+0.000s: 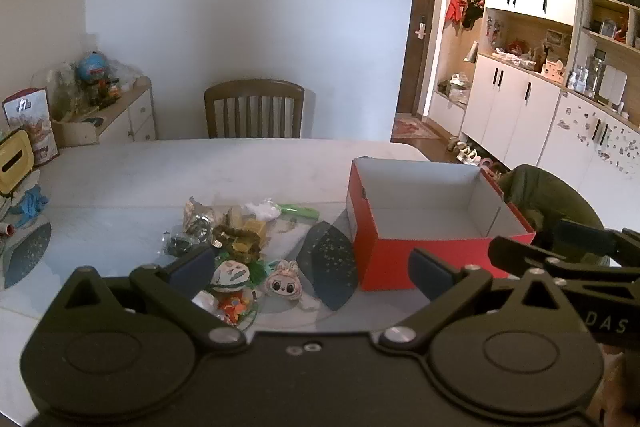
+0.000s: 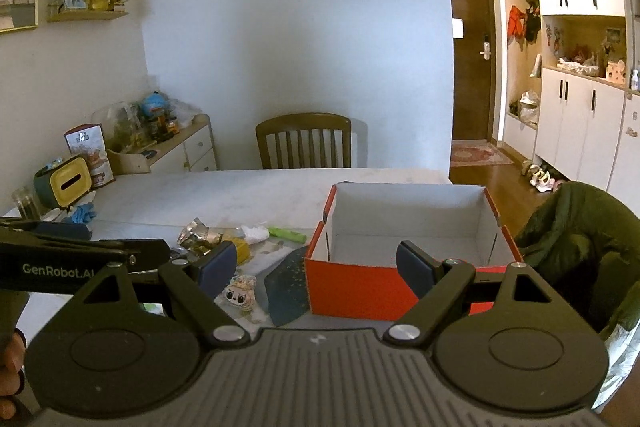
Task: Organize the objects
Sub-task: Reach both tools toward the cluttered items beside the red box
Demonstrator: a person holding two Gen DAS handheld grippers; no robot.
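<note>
An open red box with a white, empty inside stands on the white table; it also shows in the right wrist view. Left of it lies a pile of small things: a plush bunny face, a white and green helmet toy, brown beads, a foil wrapper and a green stick. My left gripper is open and empty above the pile's near side. My right gripper is open and empty before the box's near wall.
A dark blue placemat lies between the pile and the box. A wooden chair stands at the table's far side. A yellow tissue box and blue gloves sit at the left. A chair with a green jacket stands right.
</note>
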